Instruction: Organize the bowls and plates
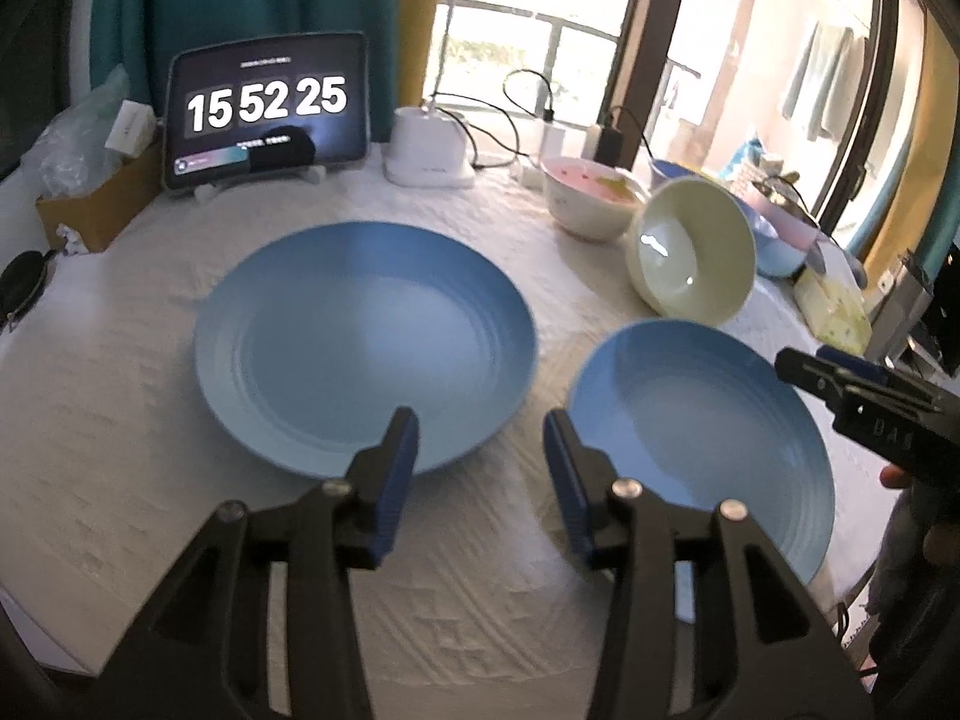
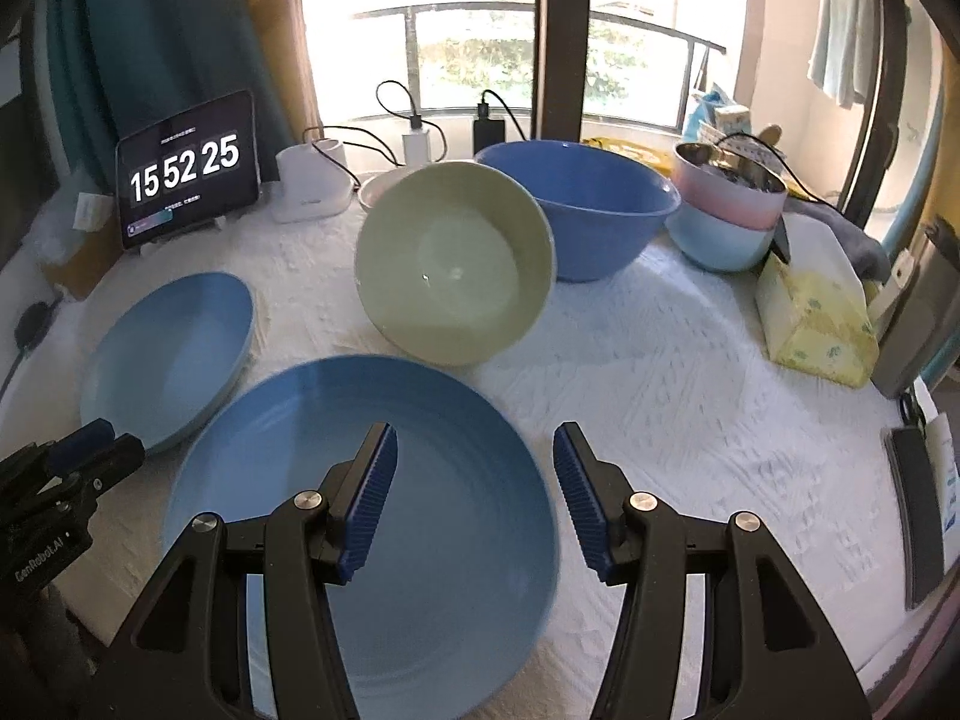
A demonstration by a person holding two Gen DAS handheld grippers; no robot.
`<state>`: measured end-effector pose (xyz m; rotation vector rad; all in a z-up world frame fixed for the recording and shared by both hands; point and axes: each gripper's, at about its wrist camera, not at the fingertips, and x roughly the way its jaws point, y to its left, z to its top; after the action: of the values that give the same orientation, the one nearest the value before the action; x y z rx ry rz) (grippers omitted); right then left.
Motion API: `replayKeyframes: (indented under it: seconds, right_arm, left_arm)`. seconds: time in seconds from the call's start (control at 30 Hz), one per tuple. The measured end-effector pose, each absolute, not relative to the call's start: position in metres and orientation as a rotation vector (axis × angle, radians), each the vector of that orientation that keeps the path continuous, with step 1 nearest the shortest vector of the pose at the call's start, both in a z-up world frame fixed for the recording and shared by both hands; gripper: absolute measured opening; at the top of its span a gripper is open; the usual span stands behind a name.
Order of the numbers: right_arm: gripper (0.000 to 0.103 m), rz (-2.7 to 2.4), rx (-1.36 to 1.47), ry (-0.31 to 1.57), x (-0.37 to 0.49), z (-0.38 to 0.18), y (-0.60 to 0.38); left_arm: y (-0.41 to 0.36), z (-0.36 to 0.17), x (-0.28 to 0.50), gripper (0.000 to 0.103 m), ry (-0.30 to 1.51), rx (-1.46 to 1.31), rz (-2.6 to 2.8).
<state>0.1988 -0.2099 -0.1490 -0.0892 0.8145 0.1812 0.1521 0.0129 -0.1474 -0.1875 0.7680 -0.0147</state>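
Ridged round blue plates (image 1: 365,348), textured white cloth (image 1: 120,420)

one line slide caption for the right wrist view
Open right tool above a blue plate, tilted green bowl behind.

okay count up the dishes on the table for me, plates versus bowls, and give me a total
Plates: 2, large blue plate and small blue plate.
Bowls: 5, green bowl tipped on its side, big blue bowl, white bowl, and pink bowl stacked in pale blue bowl.
Total: 7 dishes.
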Motion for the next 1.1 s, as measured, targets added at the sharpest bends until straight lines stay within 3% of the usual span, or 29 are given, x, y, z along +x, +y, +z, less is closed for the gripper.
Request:
replayKeyframes:
  seconds: [1.1]
  right_arm:
    - [0.057, 0.335, -0.177, 0.847, 0.231, -0.154, -0.105]
  left_arm:
    - [0.108, -0.158, 0.162, 0.046, 0.759, -0.270, 0.162]
